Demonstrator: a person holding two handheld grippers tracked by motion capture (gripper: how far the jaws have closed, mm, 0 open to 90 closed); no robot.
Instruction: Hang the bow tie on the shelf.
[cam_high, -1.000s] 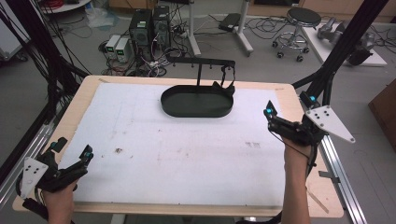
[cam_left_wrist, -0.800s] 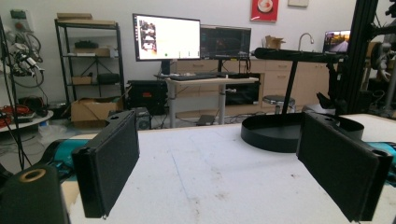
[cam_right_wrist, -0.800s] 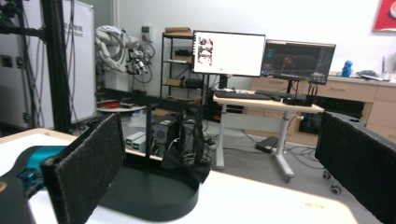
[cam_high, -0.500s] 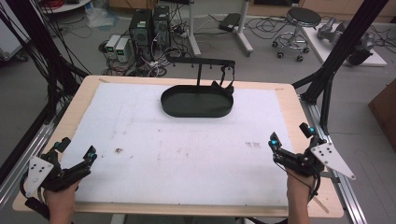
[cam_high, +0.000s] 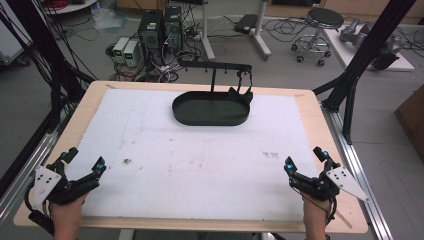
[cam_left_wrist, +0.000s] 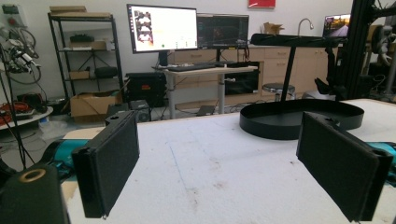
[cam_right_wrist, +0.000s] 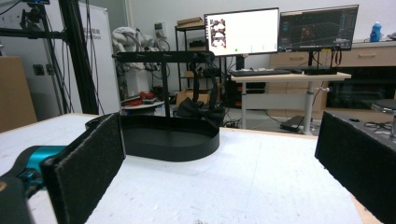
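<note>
1. High view: the right gripper (cam_high: 306, 164) is seen low at the near right corner of the tabletop (cam_high: 200, 160). A second ago it was held much farther forward, beside the black oval tray (cam_high: 211, 108); half a second ago it was almost where it is now. The left gripper (cam_high: 85, 162) has hardly shifted at the near left corner. Both sets of fingers are spread open and nothing is held. The tray sits at the far middle of the tabletop, well apart from both grippers, with a black T-shaped stand (cam_high: 215, 67) rising from its far side.
2. Left gripper view: its fingers (cam_left_wrist: 108, 163) are parted wide over bare white surface. The tray (cam_left_wrist: 299, 116) is seen ahead to the right, with monitors (cam_left_wrist: 161, 29) on a desk beyond.
3. Right gripper view: the fingers (cam_right_wrist: 86, 168) are likewise apart. A dark bundle (cam_right_wrist: 201, 112) hanging from the stand onto the tray (cam_right_wrist: 168, 135) rim is seen more plainly here; nothing lies between fingers and tray.
</note>
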